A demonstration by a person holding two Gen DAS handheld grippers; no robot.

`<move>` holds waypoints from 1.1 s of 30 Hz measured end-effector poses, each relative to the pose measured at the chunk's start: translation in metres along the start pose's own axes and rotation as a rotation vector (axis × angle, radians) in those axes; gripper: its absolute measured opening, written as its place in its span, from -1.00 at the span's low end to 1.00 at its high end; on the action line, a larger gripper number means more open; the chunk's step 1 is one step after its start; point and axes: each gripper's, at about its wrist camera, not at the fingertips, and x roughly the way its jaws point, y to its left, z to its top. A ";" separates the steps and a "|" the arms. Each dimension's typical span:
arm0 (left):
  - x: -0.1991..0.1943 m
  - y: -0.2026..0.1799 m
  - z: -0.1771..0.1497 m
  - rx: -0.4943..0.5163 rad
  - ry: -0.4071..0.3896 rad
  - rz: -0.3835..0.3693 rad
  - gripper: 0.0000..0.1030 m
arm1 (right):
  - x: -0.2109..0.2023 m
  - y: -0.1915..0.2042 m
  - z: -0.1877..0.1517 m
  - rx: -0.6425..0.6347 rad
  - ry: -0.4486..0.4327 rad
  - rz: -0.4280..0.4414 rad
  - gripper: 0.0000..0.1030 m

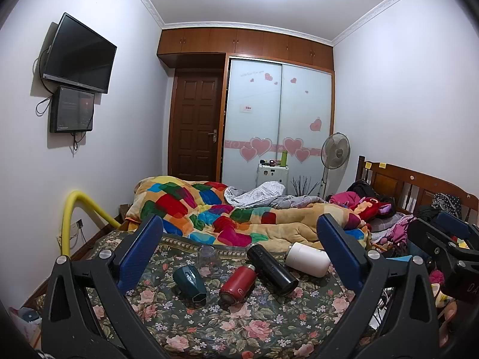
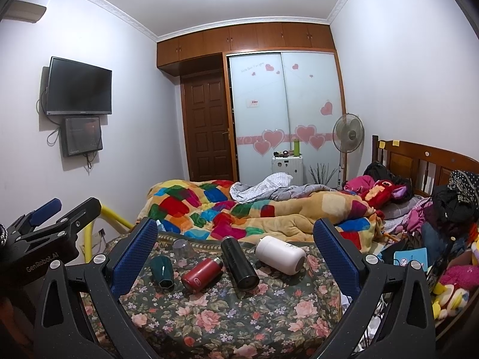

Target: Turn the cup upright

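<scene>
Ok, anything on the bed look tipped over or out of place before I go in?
Yes. The red bottle, black bottle, white bottle and green cup all lie on their sides on the floral cover. The clear glass stands mouth-down. No spill shows. Both claws are open and hold nothing.

On the dark floral bedspread (image 2: 227,323), between the wide-apart blue-padded fingers of the right gripper (image 2: 236,257), lie a white cylindrical flask (image 2: 280,255), a black tube-shaped bottle (image 2: 239,267), a red metal bottle (image 2: 200,273), a tipped dark green faceted cup (image 2: 162,272) and an inverted clear glass tumbler (image 2: 183,249).
</scene>
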 end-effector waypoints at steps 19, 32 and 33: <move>0.002 -0.002 -0.002 0.001 0.000 0.000 1.00 | 0.000 0.001 0.000 -0.004 0.004 -0.004 1.00; 0.026 0.007 -0.010 -0.003 0.039 0.013 1.00 | 0.017 0.001 -0.004 -0.009 0.044 -0.001 1.00; 0.030 0.009 -0.011 -0.004 0.047 0.013 1.00 | 0.021 0.001 -0.004 -0.009 0.051 -0.001 1.00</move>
